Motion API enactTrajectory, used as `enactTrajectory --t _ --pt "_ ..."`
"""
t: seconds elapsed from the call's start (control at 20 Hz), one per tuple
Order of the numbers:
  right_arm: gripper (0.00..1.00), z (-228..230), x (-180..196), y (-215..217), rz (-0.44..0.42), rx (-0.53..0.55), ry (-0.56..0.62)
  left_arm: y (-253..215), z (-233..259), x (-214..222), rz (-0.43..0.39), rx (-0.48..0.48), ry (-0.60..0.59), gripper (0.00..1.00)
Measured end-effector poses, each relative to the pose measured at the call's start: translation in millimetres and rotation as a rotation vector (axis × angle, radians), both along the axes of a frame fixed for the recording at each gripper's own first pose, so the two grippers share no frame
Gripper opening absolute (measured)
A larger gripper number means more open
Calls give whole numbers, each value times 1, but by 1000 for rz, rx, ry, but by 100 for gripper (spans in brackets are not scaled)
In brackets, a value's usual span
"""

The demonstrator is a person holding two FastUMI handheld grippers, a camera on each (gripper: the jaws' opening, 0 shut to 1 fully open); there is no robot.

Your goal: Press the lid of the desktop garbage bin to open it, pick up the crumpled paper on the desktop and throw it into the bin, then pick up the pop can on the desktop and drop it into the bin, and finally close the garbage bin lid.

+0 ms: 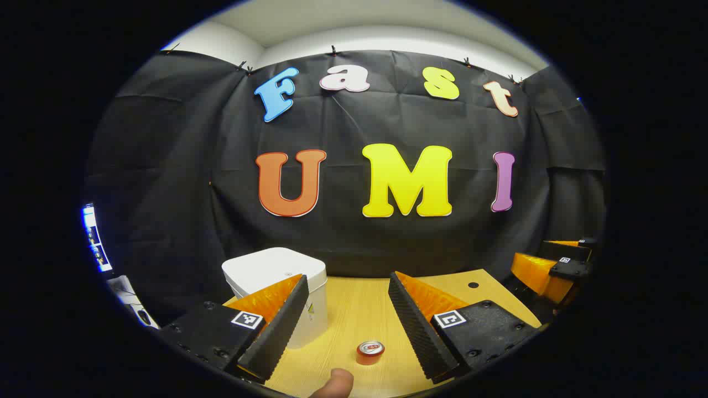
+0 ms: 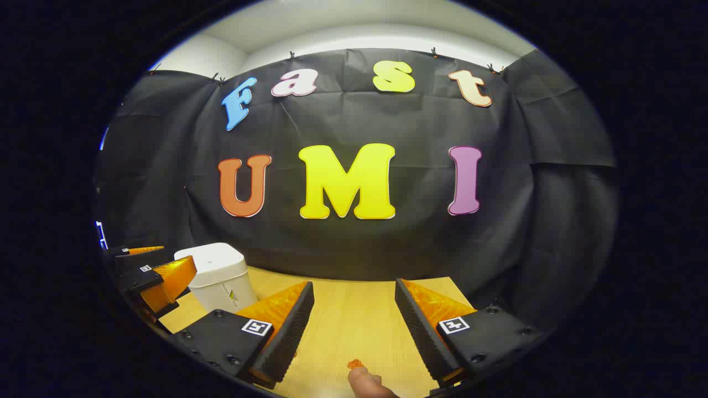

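The white desktop bin (image 1: pixel 274 276) stands at the left of the wooden table (image 1: pixel 354 309) with its lid down; it is also at the left in the right gripper view (image 2: pixel 213 268). A red pop can (image 1: pixel 370 351) stands upright close in front, below the gap of my left gripper (image 1: pixel 348 279). That gripper is open and holds nothing, its left finger in front of the bin. My right gripper (image 2: pixel 354 284) is open too, over bare table. Each gripper appears at the edge of the other's view: the right one (image 1: pixel 553 265) and the left one (image 2: pixel 160 276).
A fingertip (image 1: pixel 334 384) pokes in at the bottom edge, and another (image 2: pixel 365 381) does in the right gripper view beside a small orange bit (image 2: pixel 354 364). The table has a dark cable hole (image 1: pixel 473 285) at the back right. A lit screen (image 1: pixel 94 237) is far left.
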State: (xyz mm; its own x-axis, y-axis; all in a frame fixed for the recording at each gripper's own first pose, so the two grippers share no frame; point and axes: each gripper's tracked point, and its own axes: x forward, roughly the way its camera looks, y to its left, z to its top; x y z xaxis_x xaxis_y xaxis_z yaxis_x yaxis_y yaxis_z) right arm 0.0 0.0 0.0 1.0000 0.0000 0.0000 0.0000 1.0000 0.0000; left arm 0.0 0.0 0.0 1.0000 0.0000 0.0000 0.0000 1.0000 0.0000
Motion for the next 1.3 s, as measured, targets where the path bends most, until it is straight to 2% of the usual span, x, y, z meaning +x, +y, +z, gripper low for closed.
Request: enactTrajectory --t 0.05,0.1,0.35,0.7,0.95,1.3 --pt "93 -1 2 7 18 -3 6 1 -1 2 4 -5 1 96" --pt "93 -3 3 14 38 -9 12 2 -1 1 5 -14 4 96" --pt "93 6 10 32 85 -35 -11 11 0 2 30 -19 -1 96" --pt "93 2 20 39 92 -35 4 23 -1 8 54 -29 -1 96" --pt "93 -1 29 48 102 -47 12 40 -7 12 103 -33 6 96" --pt "93 -6 36 57 114 -46 27 40 -6 17 91 -21 6 96"
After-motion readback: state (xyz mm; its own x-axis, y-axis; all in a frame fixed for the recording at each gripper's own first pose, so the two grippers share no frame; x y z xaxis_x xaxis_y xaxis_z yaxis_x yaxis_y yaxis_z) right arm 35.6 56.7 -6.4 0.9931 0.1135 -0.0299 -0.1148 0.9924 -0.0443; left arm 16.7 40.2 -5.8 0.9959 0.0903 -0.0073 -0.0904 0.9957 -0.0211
